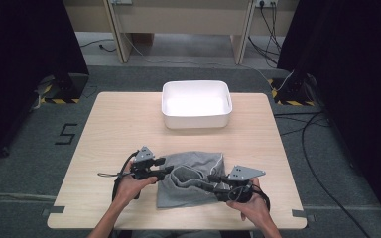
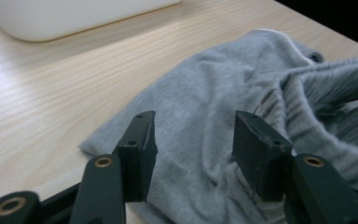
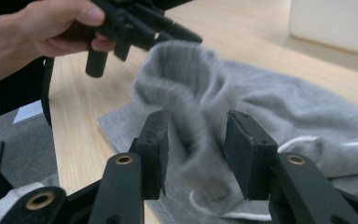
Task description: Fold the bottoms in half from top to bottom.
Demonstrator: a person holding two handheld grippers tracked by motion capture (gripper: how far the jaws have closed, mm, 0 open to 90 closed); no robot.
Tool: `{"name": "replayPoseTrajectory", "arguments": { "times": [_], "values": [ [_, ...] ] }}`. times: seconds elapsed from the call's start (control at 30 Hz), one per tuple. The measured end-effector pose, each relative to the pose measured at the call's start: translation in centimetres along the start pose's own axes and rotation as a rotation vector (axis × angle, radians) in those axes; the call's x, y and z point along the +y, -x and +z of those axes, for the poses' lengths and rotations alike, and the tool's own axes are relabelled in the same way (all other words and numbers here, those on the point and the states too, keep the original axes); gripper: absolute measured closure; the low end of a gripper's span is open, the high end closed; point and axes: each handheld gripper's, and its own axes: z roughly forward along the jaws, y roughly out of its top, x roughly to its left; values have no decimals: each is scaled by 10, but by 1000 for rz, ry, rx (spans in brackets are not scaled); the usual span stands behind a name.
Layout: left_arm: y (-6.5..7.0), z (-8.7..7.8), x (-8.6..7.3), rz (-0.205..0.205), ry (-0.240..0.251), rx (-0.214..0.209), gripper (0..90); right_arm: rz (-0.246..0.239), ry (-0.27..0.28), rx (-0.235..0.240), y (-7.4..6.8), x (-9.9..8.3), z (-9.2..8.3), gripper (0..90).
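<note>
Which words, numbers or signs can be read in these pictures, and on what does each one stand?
"5": a black figure marked on the grey floor left of the table, in the high view.
Yellow and black hazard stripes, with no words, on the floor at both far corners of the table.
No text is readable on the white bin, the grey garment or either hand-held gripper.

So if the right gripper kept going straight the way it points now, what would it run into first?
Most likely the raised fold of the grey garment, which stands just ahead between the open jaws of the right gripper. Beyond it is the left gripper, though depth is hard to judge.
</note>
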Motion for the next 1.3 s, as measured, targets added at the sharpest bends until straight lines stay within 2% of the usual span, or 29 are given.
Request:
{"name": "replayPoseTrajectory", "arguments": {
  "times": [0.13, 0.23, 0.37, 0.53, 0.63, 0.73, 0.83, 1.0, 1.1, 1.2, 1.3],
  "values": [
    [11, -4, -4, 11, -6, -40, 467, 12, 29, -34, 6, 7, -7, 576],
    [18, -8, -8, 25, -20, -40, 461, 38, 23, -75, 10, 11, -8, 575],
    [27, -12, -12, 41, -25, -36, 458, 22, -46, -115, 9, 14, 0, 563],
    [45, -13, -25, 89, -59, -65, 453, -15, -96, -75, -3, 9, 16, 559],
    [50, -10, -34, 122, -82, -41, 446, -53, -153, -68, -12, 1, 25, 554],
    [52, -8, -41, 123, -86, -35, 446, -104, -211, -99, -19, -8, 31, 555],
    [53, -7, -45, 119, -83, -26, 444, -104, -237, -110, -19, -16, 36, 559],
    [54, -7, -49, 114, -77, -9, 444, -69, -219, -109, -17, -22, 39, 560],
    [55, -8, -47, 111, -80, -5, 444, -72, -215, -115, -18, -21, 38, 555],
    [54, -10, -42, 110, -83, 1, 419, -50, -197, -104, -16, -18, 37, 493],
    [52, -12, -36, 85, -61, 2, 395, -19, -164, -107, -12, -11, 32, 447]
  ]
}}
